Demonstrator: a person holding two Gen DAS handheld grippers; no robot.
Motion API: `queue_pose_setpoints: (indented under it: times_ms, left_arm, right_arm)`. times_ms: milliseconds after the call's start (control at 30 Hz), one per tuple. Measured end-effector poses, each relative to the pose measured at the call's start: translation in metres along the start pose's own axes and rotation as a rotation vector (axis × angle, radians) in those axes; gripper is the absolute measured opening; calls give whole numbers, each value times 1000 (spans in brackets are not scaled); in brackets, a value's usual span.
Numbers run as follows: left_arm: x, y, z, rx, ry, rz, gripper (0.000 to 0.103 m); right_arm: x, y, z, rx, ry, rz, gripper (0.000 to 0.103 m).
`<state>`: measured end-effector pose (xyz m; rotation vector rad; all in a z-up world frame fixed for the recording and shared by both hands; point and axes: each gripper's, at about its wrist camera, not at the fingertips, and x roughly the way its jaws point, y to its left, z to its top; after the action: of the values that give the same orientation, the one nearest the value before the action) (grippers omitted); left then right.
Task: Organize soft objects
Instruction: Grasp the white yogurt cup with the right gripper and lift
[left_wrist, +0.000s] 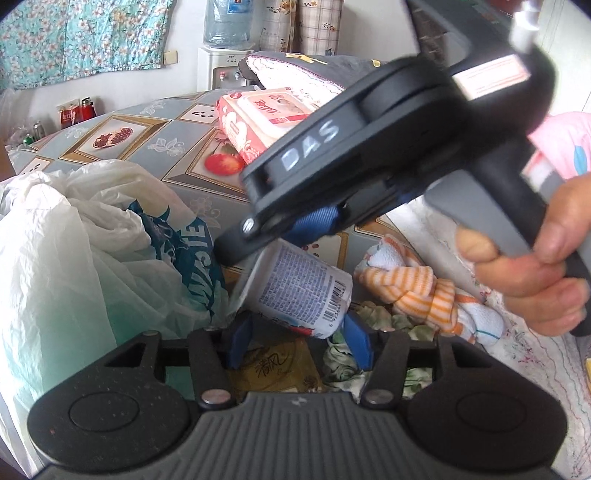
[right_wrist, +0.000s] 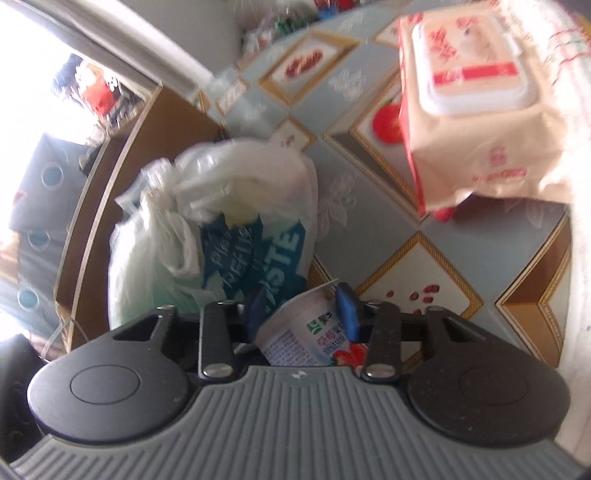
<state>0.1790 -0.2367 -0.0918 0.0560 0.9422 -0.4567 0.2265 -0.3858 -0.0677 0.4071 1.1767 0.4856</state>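
- Yogurt cup (right_wrist: 306, 328) sits between the blue pads of our right hand-held gripper (right_wrist: 303, 312), tilted with its mouth toward the white plastic bag (right_wrist: 207, 236). The pads look pressed on its wall, so we read it as held. The wall is thin, and too hard a squeeze could buckle it and let it pop out.
- Our left hand-held gripper (left_wrist: 299, 339) stands partly open just below the same cup (left_wrist: 299, 291), its pads either side of the base without clearly pressing. If it shuts while the right one pulls, we could crush or twist the cup between the two.
- Peeled foil at the cup's rim lies close to the bag; we judge it could snag the plastic and drag the bag across the table (right_wrist: 369, 229).
- Clutter lies underneath: an orange-striped cloth (left_wrist: 413, 291), a green-patterned cloth (left_wrist: 347, 362) and a yellow tissue pack (left_wrist: 273, 365). A dropped cup would land among them, and any residue could soil the soft things we still have to sort.
- Wet-wipes pack (right_wrist: 476, 107) lies well apart, at no risk.
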Motion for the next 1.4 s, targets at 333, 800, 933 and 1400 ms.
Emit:
queue_pose_setpoints:
  times_ms: [333, 800, 933, 1400]
  left_arm:
    - [3, 4, 13, -11, -44, 29, 55]
    - [-7, -6, 9, 39, -83, 32, 57]
    - [-1, -1, 13, -3, -48, 27, 62]
    - [28, 20, 25, -138, 34, -6, 65]
  right_arm:
    - [-32, -9, -8, 15, -85, 74, 27]
    - [-58, -27, -15, 131, -172, 87, 30]
    - [-44, -43, -3, 219, -142, 98, 52]
    - [25, -45, 15, 283, 41, 151, 71]
